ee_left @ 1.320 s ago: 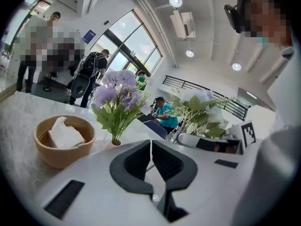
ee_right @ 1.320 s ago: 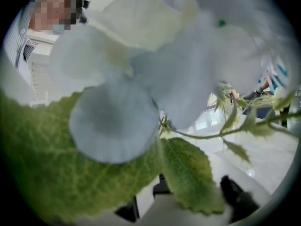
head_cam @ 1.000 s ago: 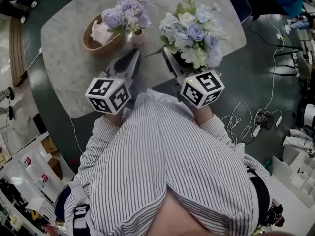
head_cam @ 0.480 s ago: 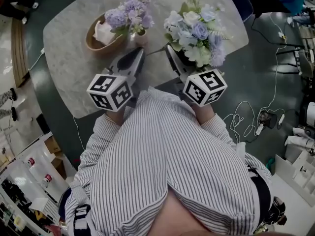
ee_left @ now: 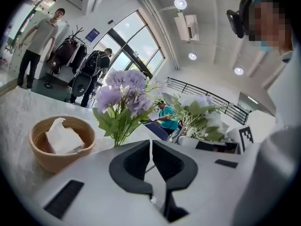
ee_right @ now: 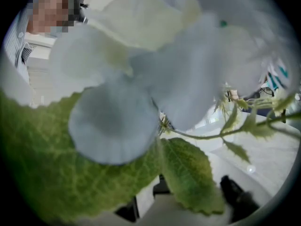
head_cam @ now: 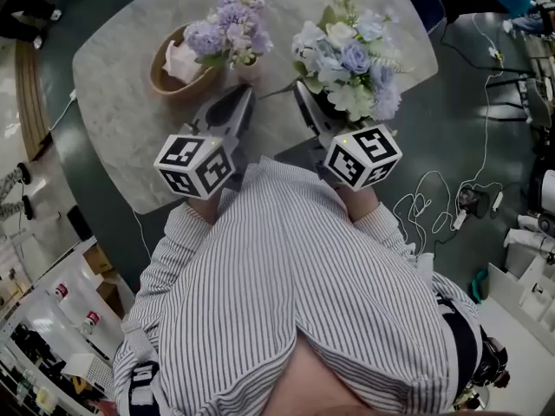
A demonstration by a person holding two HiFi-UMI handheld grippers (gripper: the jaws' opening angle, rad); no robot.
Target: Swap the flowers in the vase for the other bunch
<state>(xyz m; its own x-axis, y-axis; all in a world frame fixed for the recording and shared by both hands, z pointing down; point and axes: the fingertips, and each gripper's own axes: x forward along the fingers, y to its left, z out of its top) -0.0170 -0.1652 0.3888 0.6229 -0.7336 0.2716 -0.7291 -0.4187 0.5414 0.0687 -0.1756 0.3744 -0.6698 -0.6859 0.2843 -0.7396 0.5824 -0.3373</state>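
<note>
While both of my grippers sit low over the pale, veined marble tabletop (head_cam: 113,120), a round wooden bowl (head_cam: 158,78) stands far left with a crumpled white tissue (head_cam: 179,59) in it. Just right of the bowl, the lilac bunch (head_cam: 227,26) stands upright in a small pinkish vase (head_cam: 246,68): puffy, clustered heads on thin green stems. My left gripper (ee_left: 150,144) points at the foot of that vase, its dark moulded jaws clenched together on nothing. Further right, the other bunch (head_cam: 347,50) is fuller, with soft white, pale blue and lavender rose-like blooms among green sprigs. It rises directly over the tip of my right gripper (head_cam: 303,94). A broad veined leaf (ee_right: 188,173) and blurred petals crowd that gripper's view and cover its jaws, so I cannot tell whether they grasp the stems.
</note>
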